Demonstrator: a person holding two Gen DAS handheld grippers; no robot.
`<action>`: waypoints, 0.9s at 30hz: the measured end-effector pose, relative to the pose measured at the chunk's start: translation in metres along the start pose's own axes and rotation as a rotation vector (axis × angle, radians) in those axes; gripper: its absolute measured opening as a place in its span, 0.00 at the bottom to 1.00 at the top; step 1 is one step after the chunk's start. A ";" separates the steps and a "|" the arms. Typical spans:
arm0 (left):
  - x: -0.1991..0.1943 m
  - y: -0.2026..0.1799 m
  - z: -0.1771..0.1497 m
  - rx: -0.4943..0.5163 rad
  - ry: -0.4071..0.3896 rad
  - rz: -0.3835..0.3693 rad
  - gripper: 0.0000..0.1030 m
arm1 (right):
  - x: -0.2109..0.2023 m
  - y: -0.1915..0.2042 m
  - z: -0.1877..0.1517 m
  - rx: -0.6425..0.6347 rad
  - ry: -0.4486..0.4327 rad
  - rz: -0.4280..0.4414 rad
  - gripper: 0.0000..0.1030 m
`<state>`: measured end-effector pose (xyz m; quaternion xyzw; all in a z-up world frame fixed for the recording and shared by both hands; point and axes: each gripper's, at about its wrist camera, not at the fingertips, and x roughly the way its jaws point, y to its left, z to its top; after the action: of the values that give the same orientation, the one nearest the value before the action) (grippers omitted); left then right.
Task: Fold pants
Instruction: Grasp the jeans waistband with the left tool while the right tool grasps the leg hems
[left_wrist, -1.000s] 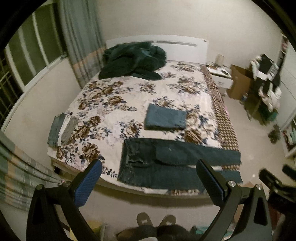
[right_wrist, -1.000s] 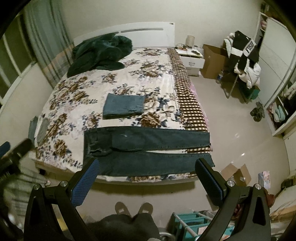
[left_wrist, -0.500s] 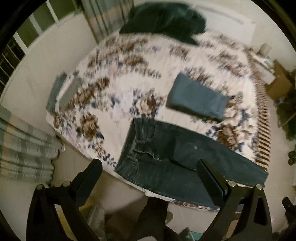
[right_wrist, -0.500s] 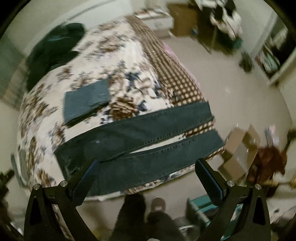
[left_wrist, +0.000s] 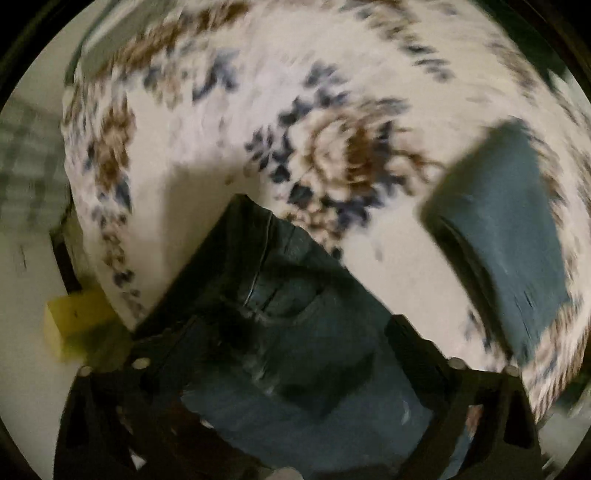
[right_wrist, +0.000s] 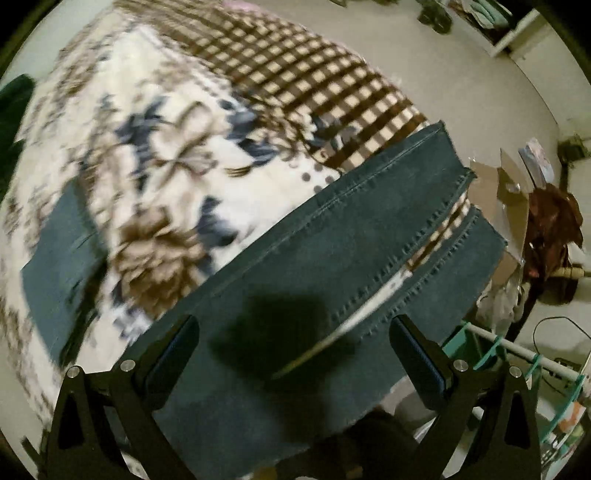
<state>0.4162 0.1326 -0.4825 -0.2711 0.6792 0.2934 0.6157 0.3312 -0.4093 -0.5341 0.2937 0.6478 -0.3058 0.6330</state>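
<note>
Dark blue jeans lie flat across the near edge of the floral bed. In the left wrist view their waist end lies close below my left gripper, which is open and empty just above it. In the right wrist view the two legs run up to the right to the hems, with a narrow gap between them. My right gripper is open and empty, close above the legs and casting a shadow on them. Both views are motion-blurred.
A folded pair of jeans lies on the floral bedspread, also seen in the right wrist view. A checked blanket covers the bed's right side. Cardboard, a drying rack and clutter stand on the floor at right.
Both grippers have dropped fast from high above the bed to just over the jeans: the left toward the waist, the right toward the legs. Both stayed open.
</note>
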 end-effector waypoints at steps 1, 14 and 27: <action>0.014 0.001 0.007 -0.028 0.026 -0.002 0.84 | 0.015 0.000 0.008 0.016 0.010 -0.012 1.00; 0.071 -0.005 0.016 -0.035 -0.007 -0.110 0.14 | 0.118 -0.023 0.080 0.260 0.106 -0.063 1.00; 0.018 0.073 -0.040 -0.006 -0.166 -0.397 0.07 | 0.104 -0.066 0.068 0.218 0.009 0.077 0.05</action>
<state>0.3338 0.1525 -0.4924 -0.3765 0.5585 0.1898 0.7143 0.3211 -0.5048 -0.6372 0.3870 0.6016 -0.3485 0.6057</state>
